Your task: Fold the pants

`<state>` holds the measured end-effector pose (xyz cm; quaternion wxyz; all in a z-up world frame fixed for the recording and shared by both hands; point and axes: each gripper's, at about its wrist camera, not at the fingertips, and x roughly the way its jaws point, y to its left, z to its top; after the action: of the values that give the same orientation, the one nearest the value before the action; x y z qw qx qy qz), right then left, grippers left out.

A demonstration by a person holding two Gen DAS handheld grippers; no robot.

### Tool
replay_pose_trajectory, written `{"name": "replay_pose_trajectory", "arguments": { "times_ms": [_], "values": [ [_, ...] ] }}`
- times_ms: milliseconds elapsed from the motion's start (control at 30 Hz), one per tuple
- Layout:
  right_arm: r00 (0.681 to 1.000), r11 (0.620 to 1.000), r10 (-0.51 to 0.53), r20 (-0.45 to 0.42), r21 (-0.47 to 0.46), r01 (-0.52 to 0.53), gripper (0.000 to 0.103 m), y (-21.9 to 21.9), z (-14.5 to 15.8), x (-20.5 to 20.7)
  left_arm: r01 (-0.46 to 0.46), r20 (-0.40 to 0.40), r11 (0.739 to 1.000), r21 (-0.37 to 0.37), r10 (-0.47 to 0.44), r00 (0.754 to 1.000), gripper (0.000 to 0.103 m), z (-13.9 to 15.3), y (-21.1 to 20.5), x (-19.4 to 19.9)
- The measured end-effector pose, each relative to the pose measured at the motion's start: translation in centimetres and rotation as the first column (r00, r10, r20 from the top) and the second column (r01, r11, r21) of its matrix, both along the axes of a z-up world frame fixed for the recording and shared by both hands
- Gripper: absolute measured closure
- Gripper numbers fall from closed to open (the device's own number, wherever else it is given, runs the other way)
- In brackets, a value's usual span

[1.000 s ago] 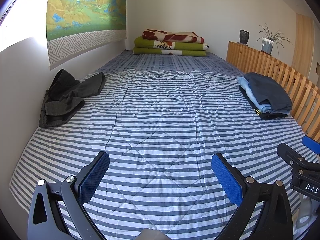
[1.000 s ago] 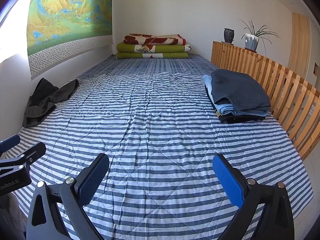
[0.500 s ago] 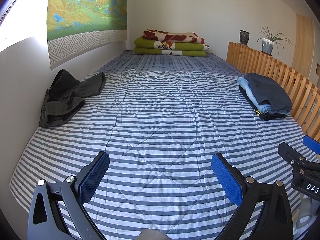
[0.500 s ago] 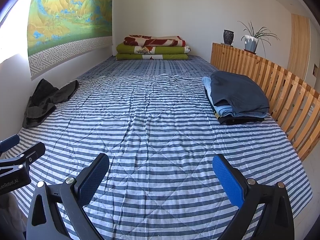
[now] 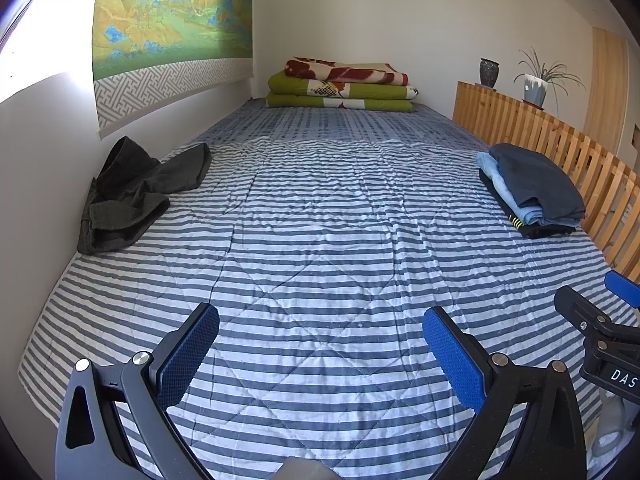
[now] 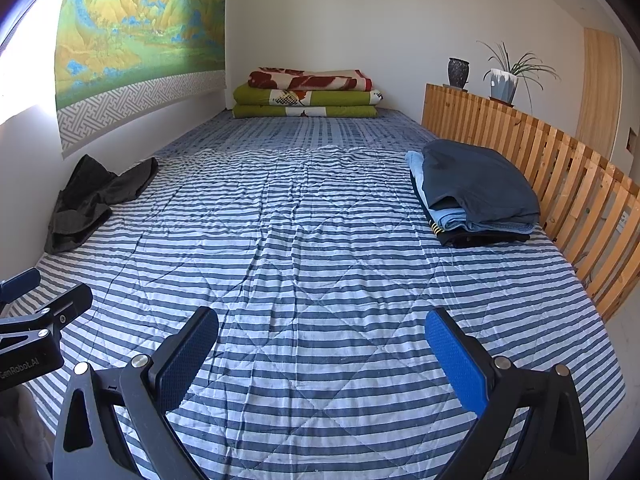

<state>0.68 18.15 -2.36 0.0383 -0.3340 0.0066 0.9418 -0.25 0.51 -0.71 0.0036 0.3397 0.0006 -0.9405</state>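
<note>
Dark grey pants (image 5: 132,196) lie crumpled against the left wall on the striped bed; the right wrist view shows the same pants (image 6: 92,200) at far left. A stack of folded garments (image 5: 532,192) sits by the wooden rail on the right, also seen as the stack (image 6: 476,192) in the right wrist view. My left gripper (image 5: 320,344) is open over the near end of the bed, holding nothing. My right gripper (image 6: 322,344) is open too, with nothing between its blue pads. Both hover well short of the pants.
A striped quilt (image 5: 320,220) covers the bed. Folded blankets (image 5: 340,86) are piled at the far end. A slatted wooden rail (image 6: 560,168) runs along the right side with a vase (image 6: 458,72) and a potted plant (image 6: 506,80) on it. A wall stands at the left.
Both cameras have drifted slightly; the folded stack sits a little further right and lower in the right wrist view. The grippers stay open and the clothes have not moved.
</note>
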Motion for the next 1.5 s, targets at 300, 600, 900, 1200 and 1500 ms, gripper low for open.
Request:
{"name": "replay_pose_trajectory", "arguments": {
  "times_ms": [300,600,900,1200,1500],
  "values": [
    [1.0,1.0,0.01,0.004,-0.004,-0.01,0.002,-0.3,-0.2,-0.3,-0.02,0.003,1.0,-0.001,0.02,1.0,0.0,-0.6,-0.7,-0.3],
    [0.998,0.998,0.063,0.025,-0.018,-0.063,0.002,-1.7,-1.2,-1.3,-0.086,0.001,0.996,0.003,0.086,0.996,0.0,-0.9,-4.0,-0.8],
    [0.984,0.984,0.176,0.034,0.017,-0.177,0.002,-5.9,-1.9,-2.3,-0.192,0.023,0.981,-0.009,0.192,0.981,0.0,-2.4,-9.4,-1.2],
    [0.964,0.966,0.254,0.083,0.015,-0.256,0.002,-10.5,-2.9,-5.1,-0.318,0.097,0.948,0.018,0.315,0.944,0.0,-5.1,-17.2,-2.3],
    [0.928,0.932,0.359,0.104,0.008,-0.362,0.002,-16.6,-2.9,-8.2,-0.424,0.105,0.902,0.084,0.415,0.904,0.0,-5.9,-24.1,-3.0]
  ]
}}
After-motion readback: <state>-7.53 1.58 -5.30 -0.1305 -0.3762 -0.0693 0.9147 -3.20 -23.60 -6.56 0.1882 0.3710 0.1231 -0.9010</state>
